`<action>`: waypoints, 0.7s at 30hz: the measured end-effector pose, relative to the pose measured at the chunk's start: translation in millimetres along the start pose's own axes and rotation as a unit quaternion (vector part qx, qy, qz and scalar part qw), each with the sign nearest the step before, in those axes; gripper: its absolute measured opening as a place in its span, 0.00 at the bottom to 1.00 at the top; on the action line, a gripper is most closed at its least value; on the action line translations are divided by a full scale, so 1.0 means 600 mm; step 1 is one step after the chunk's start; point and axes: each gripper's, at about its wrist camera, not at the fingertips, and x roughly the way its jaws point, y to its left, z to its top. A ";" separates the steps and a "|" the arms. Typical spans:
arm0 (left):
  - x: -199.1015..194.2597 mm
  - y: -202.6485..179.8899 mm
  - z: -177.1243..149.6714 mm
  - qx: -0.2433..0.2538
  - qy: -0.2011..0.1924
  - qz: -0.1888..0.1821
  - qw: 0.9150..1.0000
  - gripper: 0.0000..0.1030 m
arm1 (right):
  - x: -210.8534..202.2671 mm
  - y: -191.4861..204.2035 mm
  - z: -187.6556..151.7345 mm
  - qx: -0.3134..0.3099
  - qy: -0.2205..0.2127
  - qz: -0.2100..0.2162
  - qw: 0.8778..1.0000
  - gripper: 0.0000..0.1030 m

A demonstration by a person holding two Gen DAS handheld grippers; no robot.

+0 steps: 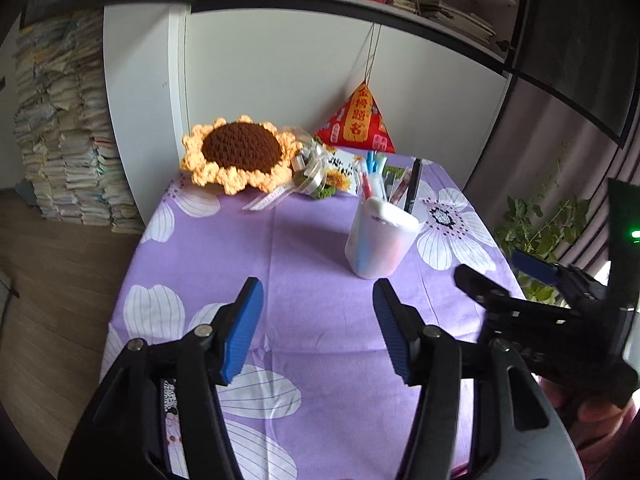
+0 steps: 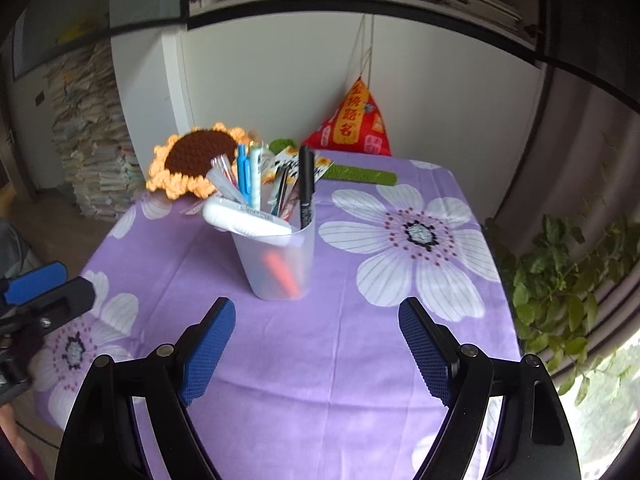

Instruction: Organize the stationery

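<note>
both grippers open (empty), pen cup (image 2: 276, 256) ahead

Pen cup (image 2: 276, 256) on the desk (image 2: 400, 340)

Pens (image 2: 306, 188) stand in it; crocheted sunflower (image 2: 192, 160) behind-left, hanging pouch (image 2: 354, 124) behind-right, potted plant (image 2: 560, 288) right of desk.

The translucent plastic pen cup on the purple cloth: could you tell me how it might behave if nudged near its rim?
The translucent plastic pen cup looks light and thin-walled, so it would probably slide or tip. The tall black marker and the white oblong case lying across its rim likely make it top-heavy. The purple flowered cloth might bunch beneath it.
</note>
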 end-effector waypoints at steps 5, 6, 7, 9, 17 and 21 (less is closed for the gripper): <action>-0.042 -0.030 0.001 0.026 -0.038 0.021 0.999 0.64 | -0.073 -0.028 0.000 0.032 -0.016 0.005 0.999 0.82; -0.055 -0.038 0.001 0.032 -0.048 0.025 0.998 0.65 | -0.089 -0.032 0.000 0.035 -0.023 0.004 0.999 0.82; -0.064 -0.045 0.001 0.037 -0.056 0.028 0.997 0.67 | -0.101 -0.033 0.000 0.037 -0.028 0.001 0.999 0.82; -0.086 -0.059 0.000 0.048 -0.074 0.037 0.995 0.69 | -0.131 -0.036 0.000 0.037 -0.041 -0.010 0.998 0.83; -0.197 -0.111 -0.002 0.077 -0.157 0.052 0.983 0.84 | -0.264 -0.033 -0.004 0.019 -0.111 -0.044 0.993 0.91; -0.236 -0.120 -0.004 0.067 -0.169 0.042 0.982 0.87 | -0.312 -0.042 -0.011 0.037 -0.126 -0.041 0.990 0.91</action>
